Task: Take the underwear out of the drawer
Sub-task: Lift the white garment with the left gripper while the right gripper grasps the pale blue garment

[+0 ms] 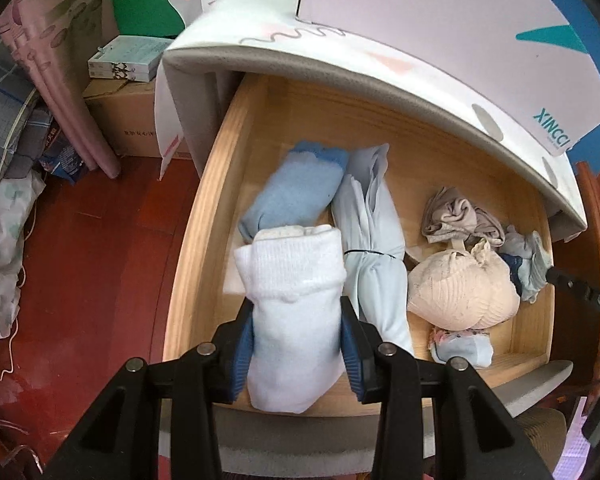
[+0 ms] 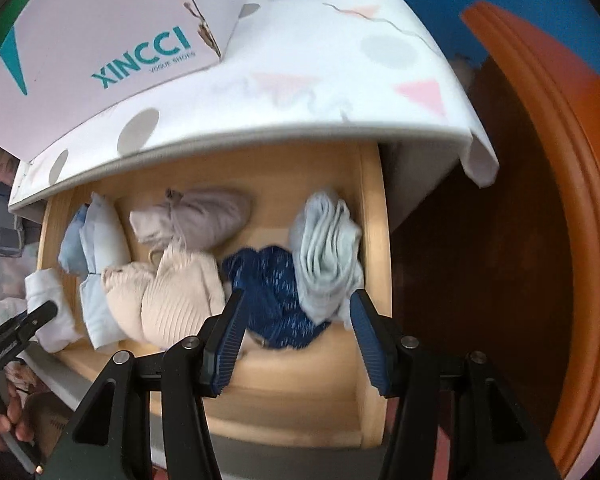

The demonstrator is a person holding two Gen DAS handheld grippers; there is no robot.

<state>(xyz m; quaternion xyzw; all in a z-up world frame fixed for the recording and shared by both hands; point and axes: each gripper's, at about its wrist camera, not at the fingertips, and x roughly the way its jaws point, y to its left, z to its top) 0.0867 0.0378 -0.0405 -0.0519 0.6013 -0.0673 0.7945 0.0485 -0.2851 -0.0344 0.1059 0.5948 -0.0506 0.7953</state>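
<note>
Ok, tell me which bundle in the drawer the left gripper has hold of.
The white ribbed bundle at the drawer's left front, clamped in the left gripper. The blue bundle behind it lies free.

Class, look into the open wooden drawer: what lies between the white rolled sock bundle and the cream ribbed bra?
A long pale blue folded garment, tied round its middle with a dark band, lies between the white rolled sock bundle and the cream ribbed bra; the left wrist view shows it best.

Both wrists look down, close — shared drawer
</note>
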